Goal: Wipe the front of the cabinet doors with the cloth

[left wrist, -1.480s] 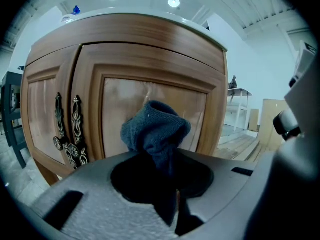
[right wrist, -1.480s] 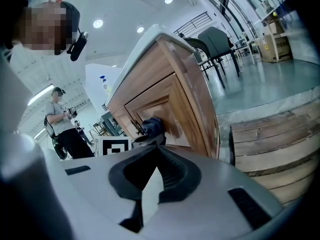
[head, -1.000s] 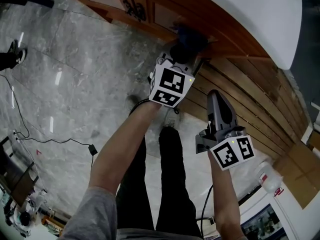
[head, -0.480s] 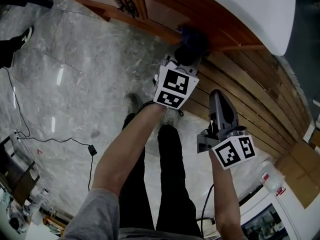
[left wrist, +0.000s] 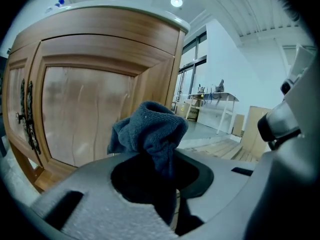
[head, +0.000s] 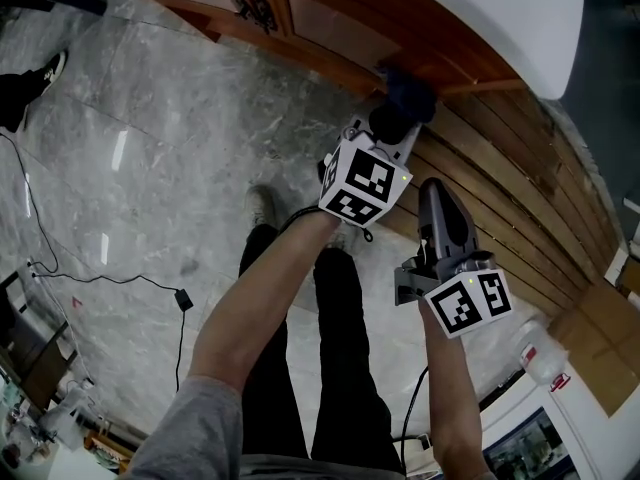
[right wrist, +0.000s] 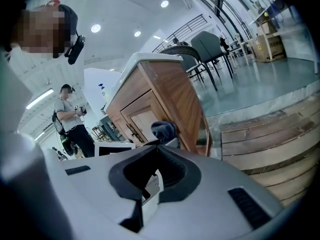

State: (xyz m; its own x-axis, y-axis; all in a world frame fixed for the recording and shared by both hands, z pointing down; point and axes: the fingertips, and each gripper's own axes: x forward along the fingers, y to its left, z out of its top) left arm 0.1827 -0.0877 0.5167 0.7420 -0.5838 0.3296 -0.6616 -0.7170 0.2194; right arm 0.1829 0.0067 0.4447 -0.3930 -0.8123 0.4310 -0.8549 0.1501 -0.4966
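Note:
A dark blue cloth (head: 410, 90) is pressed against the right end of the wooden cabinet front (head: 330, 38), just under the white countertop. My left gripper (head: 396, 118) is shut on it. In the left gripper view the bunched cloth (left wrist: 150, 129) sticks up out of the left gripper (left wrist: 159, 160) in front of the panelled door (left wrist: 85, 114). The right gripper (head: 431, 190) hangs lower right, off the cabinet, above the wooden slats. Its jaws are shut with nothing between them (right wrist: 156, 143). From there the cloth (right wrist: 163, 130) shows at the cabinet corner (right wrist: 170, 94).
Dark metal handles (head: 252, 10) sit on the doors to the left. A white countertop (head: 500, 18) overhangs the cabinet. A slatted wooden platform (head: 510, 208) runs right. Cables (head: 100, 280) lie on the marble floor. A white bottle (head: 540, 356) and a cardboard box (head: 600, 353) stand lower right. A person (right wrist: 74, 120) stands beyond.
My left gripper has slid the cloth rightward along the cabinet front to its right corner. The right gripper has stayed where it was.

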